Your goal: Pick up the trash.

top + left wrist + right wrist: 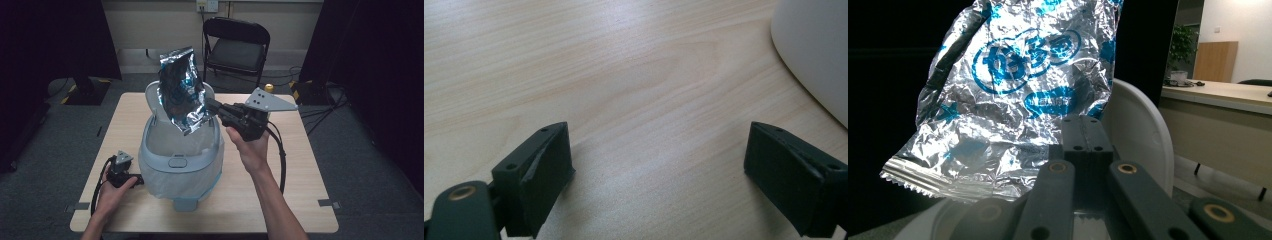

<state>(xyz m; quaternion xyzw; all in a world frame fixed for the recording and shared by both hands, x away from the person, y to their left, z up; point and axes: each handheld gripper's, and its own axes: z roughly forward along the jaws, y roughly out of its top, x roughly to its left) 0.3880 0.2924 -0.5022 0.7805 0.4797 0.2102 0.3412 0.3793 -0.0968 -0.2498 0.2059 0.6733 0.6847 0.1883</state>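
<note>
Btwn right gripper (214, 108) pads: foil bag (182, 90)

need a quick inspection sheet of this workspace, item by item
surface: light wooden table, bare apart from the bin and the left tool
job's things: crinkled silver foil bag with blue print held up over the open grey plastic bin with white liner, bin lid raised behind it
clutter: nothing seen
grippers: right hand-held gripper shut on the foil bag's edge; left hand-held gripper open, resting on the table beside the bin
cables: black cable trails from the right tool across the table; another loops by the left hand
surroundings: black folding chair behind the table, dark curtains, grey floor
</note>
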